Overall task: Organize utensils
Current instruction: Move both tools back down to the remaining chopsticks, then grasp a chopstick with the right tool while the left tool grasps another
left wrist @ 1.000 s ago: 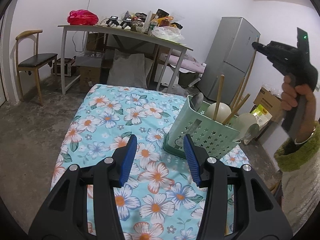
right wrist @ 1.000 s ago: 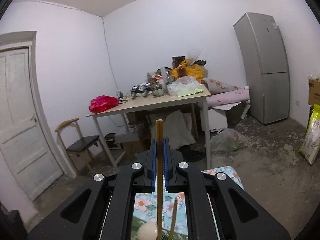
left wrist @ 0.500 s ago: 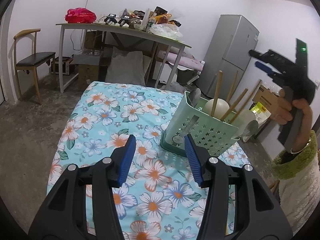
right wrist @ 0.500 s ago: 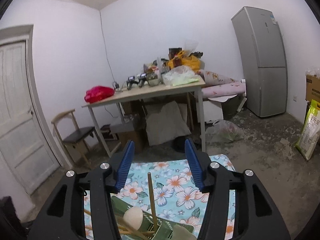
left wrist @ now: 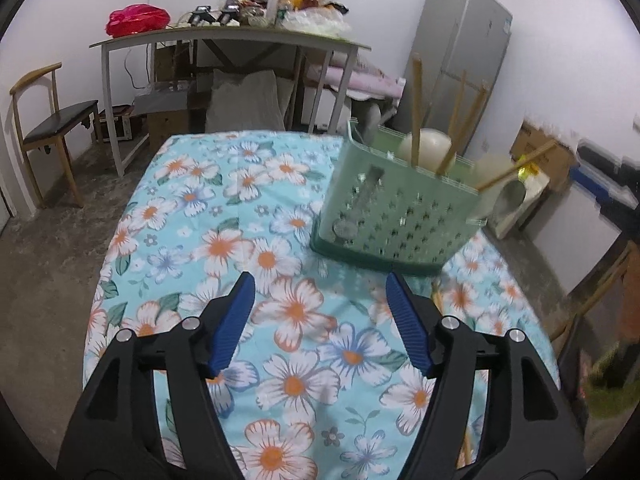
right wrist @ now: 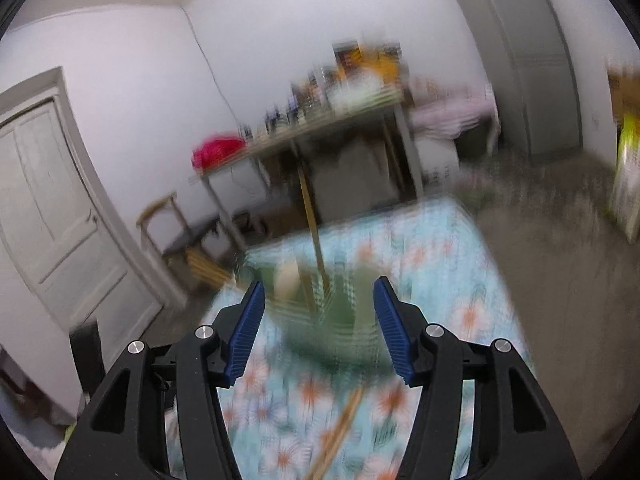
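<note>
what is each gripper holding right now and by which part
Nothing. The left gripper and right gripper are both open and empty; the chopsticks stand in the green basket.

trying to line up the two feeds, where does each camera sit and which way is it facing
Left wrist: sits on the left gripper, looking along its open blue fingers over the floral tablecloth at the green utensil basket; the right gripper shows blurred at the right edge.
Right wrist: sits on the right gripper, looking down past its open fingers at the same basket, motion-blurred; only its own fingers show.
Shared: the basket, the tablecloth, the cluttered table, the chair and the fridge.
</note>
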